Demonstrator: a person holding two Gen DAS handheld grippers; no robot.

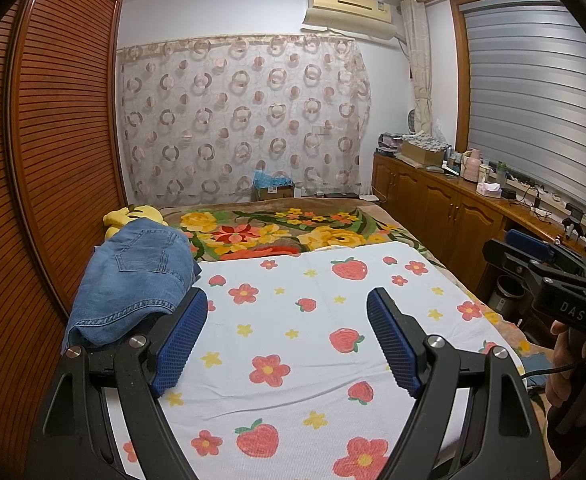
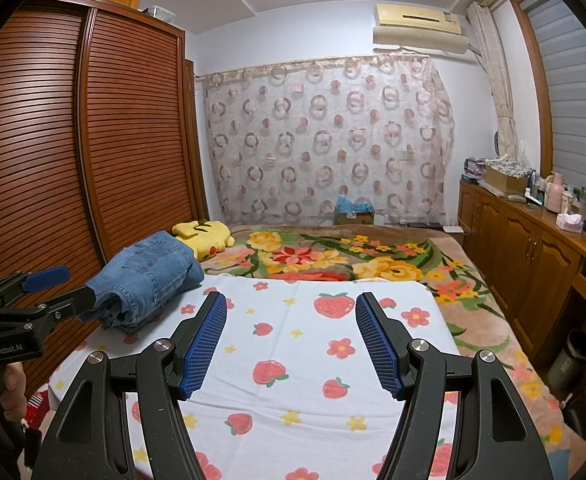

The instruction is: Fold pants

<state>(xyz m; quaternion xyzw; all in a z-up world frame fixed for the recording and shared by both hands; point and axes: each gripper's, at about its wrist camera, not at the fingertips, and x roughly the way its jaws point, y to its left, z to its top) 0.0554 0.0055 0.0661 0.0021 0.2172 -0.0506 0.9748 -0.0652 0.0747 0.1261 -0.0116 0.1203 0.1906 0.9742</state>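
Observation:
Folded blue denim pants (image 1: 137, 280) lie in a stack at the left side of the bed, on the edge of a white strawberry-print sheet (image 1: 293, 320). They also show in the right wrist view (image 2: 149, 276). My left gripper (image 1: 289, 336) is open and empty, held above the sheet just right of the pants. My right gripper (image 2: 291, 340) is open and empty over the middle of the sheet. The left gripper (image 2: 59, 286) shows at the left of the right wrist view, its tips next to the pants. The right gripper (image 1: 533, 256) shows at the right of the left wrist view.
A yellow plush toy (image 2: 205, 236) lies behind the pants on a floral blanket (image 2: 353, 256). A slatted wooden wardrobe (image 1: 53, 140) stands close on the left. Wooden cabinets (image 1: 445, 208) with clutter run along the right. A bin (image 1: 505, 296) stands by the bed.

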